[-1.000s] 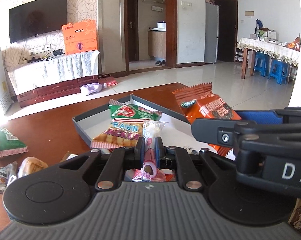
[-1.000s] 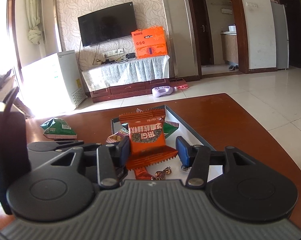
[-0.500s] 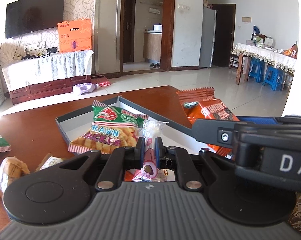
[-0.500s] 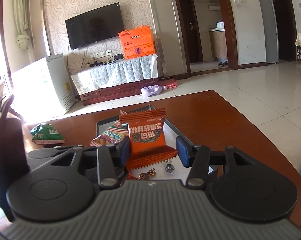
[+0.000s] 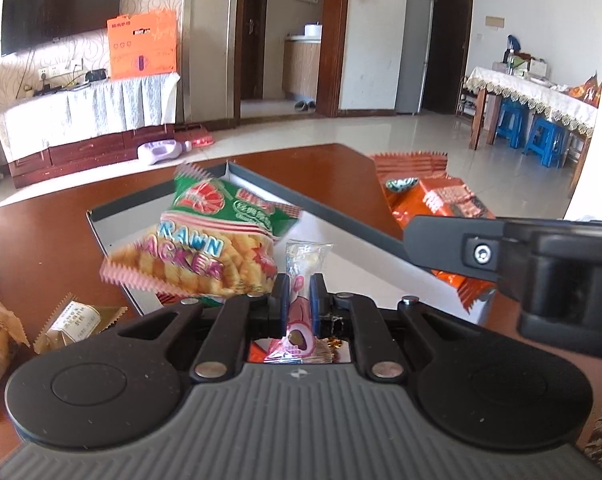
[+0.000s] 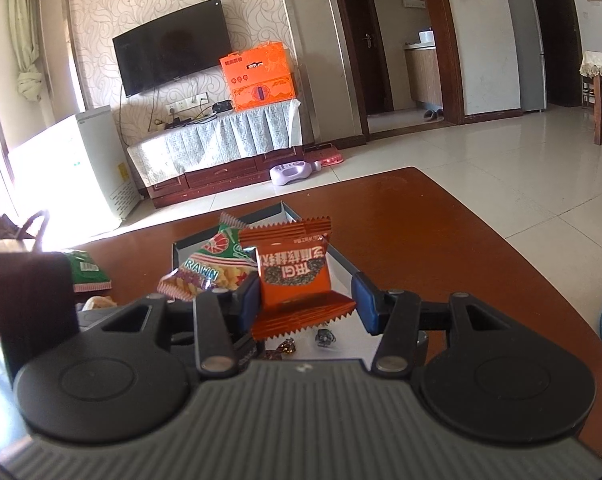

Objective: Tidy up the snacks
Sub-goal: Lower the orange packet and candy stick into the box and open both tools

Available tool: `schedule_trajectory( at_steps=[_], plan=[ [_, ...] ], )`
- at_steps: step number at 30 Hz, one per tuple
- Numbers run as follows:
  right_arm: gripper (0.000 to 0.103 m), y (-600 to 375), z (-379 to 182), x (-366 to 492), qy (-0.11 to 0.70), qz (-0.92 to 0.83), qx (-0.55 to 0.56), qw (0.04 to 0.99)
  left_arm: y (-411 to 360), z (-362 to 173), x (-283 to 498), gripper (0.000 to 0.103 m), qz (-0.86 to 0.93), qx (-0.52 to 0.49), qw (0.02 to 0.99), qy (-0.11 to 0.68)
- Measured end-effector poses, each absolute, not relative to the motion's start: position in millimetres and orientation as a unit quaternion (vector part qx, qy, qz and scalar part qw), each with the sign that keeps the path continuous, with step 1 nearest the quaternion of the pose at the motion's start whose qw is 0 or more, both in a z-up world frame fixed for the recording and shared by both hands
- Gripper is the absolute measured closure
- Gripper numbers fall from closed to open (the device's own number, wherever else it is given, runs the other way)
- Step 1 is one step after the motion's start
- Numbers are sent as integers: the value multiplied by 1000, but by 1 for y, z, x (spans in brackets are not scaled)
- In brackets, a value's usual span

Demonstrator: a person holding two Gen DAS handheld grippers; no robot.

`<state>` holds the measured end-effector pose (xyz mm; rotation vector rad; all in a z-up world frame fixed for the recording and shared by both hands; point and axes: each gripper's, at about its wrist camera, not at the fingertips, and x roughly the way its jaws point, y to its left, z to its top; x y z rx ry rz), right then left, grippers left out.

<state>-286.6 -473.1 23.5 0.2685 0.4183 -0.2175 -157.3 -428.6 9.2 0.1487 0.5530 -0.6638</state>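
prawn cracker bag point(image 5: 205, 248): green and pink, tilted, propped in grey-rimmed tray point(image 5: 325, 212) | orange packet point(image 6: 293, 276): upright, print upside down, held above tray | clear pink-printed sweet point(image 5: 301, 280): upright, pinched | small foil sweets point(image 6: 325, 337): on tray floor | gold-wrapped snacks point(image 5: 73, 322): on table beside tray

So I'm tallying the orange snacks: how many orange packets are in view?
1. The orange foil packet sits between the right hand-held gripper's fingers, above the shallow grey tray. It is the same packet seen at right in the left view. Others may be hidden.
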Motion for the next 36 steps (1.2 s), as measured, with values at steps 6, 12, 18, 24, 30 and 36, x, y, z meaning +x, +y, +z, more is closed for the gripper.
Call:
schedule_trajectory(
  at_steps=[6,12,18,24,30,36],
  plan=[
    [51,-477,22,-283,215,-104,132,962,-434,0,-135,90,-311,71,906,279],
    [51,-478,23,-277,225,-99,132,960,-432,-6,-128,90,-310,76,906,278],
    [51,-480,22,-271,233,-93,136,958,-427,-11,-143,90,-316,79,903,280],
    [51,-480,19,-266,242,-90,136,956,-427,-16,-155,90,-324,97,900,276],
    [51,-479,14,-262,252,-91,133,954,-423,-18,-150,90,-308,100,903,283],
    [51,-476,9,-259,258,-85,131,953,-422,-15,-155,90,-321,103,900,278]
  ],
)
